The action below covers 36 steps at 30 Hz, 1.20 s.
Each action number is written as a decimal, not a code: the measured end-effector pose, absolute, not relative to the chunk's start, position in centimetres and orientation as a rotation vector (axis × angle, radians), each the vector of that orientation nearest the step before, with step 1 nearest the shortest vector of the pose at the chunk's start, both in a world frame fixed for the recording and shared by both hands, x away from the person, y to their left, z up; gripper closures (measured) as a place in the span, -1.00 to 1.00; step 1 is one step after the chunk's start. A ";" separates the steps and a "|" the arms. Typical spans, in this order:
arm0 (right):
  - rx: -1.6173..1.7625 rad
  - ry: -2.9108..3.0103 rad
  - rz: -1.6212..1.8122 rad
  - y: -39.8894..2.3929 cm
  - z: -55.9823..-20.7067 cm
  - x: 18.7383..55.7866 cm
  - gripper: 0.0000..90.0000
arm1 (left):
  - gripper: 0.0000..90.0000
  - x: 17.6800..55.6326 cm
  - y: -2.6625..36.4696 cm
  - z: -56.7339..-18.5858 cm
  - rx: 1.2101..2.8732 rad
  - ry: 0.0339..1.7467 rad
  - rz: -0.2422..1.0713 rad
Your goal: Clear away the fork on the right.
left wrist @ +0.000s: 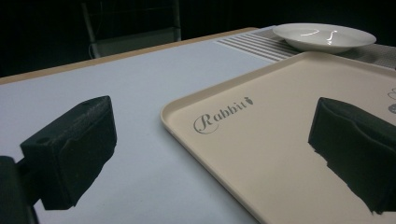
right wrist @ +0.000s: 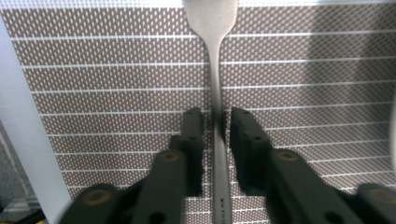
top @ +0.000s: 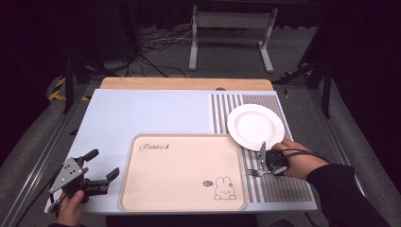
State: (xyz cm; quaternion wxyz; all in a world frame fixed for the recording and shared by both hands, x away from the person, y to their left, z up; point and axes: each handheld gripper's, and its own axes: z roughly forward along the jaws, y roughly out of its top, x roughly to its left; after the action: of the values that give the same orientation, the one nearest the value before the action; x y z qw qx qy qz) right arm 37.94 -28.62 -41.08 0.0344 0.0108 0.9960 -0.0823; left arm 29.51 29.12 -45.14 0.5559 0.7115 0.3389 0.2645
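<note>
A: What covers the table (top: pixel 142 113)?

B: A pale blue sheet, with a beige tray (top: pixel 182 172) printed with a rabbit at the near middle. Right of it lies a striped placemat (top: pixel 283 187), and a white plate (top: pixel 256 126) sits on the mat's far half.

A: And the grippers?

B: The left gripper (top: pixel 105 165) rests at the tray's left edge, jaws spread wide, with nothing between them. The right gripper (right wrist: pixel 215 122) is down on the mat, near the plate.

A: Holding anything?

B: Its jaws stand narrow, pressed on the handle of a metal fork (right wrist: pixel 215 88) lying flat on the mat, between plate and tray.
</note>
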 end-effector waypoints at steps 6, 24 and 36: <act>-0.033 3.058 -0.294 -28.2 -41.5 38.0 0.87 | -0.96 29.5 29.1 -45.1 1.685 0.798 0.623; 0.036 3.015 -0.207 -28.1 -39.6 37.6 0.89 | -0.96 29.5 29.1 -45.2 1.686 0.802 0.621; 0.075 2.981 -0.045 -27.1 -36.5 37.4 0.89 | -0.96 29.5 29.2 -45.2 1.676 0.803 0.622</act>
State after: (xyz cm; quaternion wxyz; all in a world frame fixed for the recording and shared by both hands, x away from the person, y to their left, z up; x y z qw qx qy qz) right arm 37.42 -27.09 -36.49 0.0794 0.0252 0.9964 -0.0151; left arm 29.51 29.17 -45.16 0.5571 0.7101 0.3404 0.2638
